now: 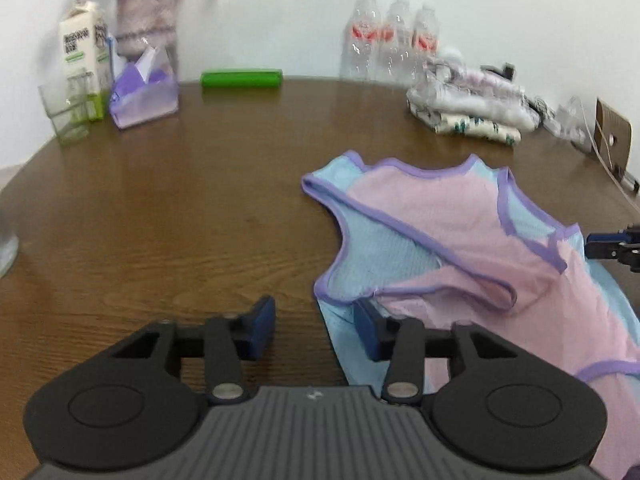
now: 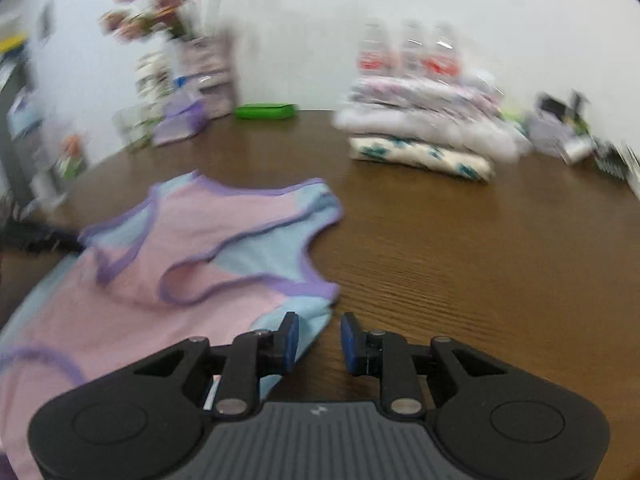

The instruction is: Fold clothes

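A pink and light-blue sleeveless top with purple trim (image 1: pixel 460 240) lies partly folded on the brown wooden table (image 1: pixel 180 220). My left gripper (image 1: pixel 316 330) is open at the garment's left edge, its right finger over the blue cloth. In the right wrist view the same top (image 2: pixel 180 256) lies left of centre. My right gripper (image 2: pixel 319 340) is open at the top's right lower edge, its left finger over the blue cloth. The right gripper's fingertips (image 1: pixel 608 246) show at the far right of the left wrist view.
A stack of folded clothes (image 2: pixel 424 136) sits at the back right. Water bottles (image 1: pixel 390 40) stand against the wall. A green roll (image 1: pixel 242 79), a purple tissue pack (image 1: pixel 144 92), a carton (image 1: pixel 82 56), a vase of flowers (image 1: pixel 146 20) and a glass (image 1: pixel 66 114) stand at the back left.
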Motion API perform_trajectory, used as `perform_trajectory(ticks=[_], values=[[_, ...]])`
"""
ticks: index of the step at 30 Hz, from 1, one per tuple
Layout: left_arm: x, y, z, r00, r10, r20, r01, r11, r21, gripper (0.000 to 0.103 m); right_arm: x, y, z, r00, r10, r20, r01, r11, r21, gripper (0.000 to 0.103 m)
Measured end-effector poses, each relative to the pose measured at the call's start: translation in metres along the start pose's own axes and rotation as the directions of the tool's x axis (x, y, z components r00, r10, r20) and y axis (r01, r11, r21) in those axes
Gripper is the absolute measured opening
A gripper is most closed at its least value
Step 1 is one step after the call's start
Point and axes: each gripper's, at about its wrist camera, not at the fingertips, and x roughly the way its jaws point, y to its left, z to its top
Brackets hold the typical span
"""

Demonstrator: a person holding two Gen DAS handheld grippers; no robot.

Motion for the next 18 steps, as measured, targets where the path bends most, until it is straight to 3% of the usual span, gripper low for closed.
perform_trajectory(ticks=[2,3,4,5,11,18], values=[[0.001,0.0,-0.001,0.999,-0.048,0.003,0.048,0.999,-0.014,0.032,0.007,-0.008,0.006,1.0,0.028,0.004,-0.028,0.997,0.073,0.032],[0.002,-0.001,-0.001,0.998,-0.064,0.005,0.064,0.998,-0.02,0.027,0.012,-0.008,0.008,1.0,0.032,-0.002,-0.031,0.997,0.069,0.03],[0.004,-0.003,-0.001,0.999,-0.047,0.009,0.047,0.999,-0.021,0.015,0.016,-0.007,0.01,0.999,0.035,-0.008,-0.035,0.997,0.065,0.015],[0.005,-0.005,-0.001,0.999,-0.031,0.013,0.031,0.999,-0.022,0.009,0.02,-0.004,0.011,0.999,0.031,-0.012,-0.03,0.998,0.05,0.003],[0.009,-0.009,-0.003,0.996,0.071,0.059,-0.069,0.997,-0.03,0.005,0.064,0.02,0.043,1.0,-0.016,-0.019,0.015,0.996,-0.086,0.002],[0.054,0.041,0.048,0.977,0.207,0.053,-0.203,0.977,-0.071,0.005,0.138,0.044,0.102,0.999,-0.042,-0.026,0.036,0.978,-0.206,0.002]])
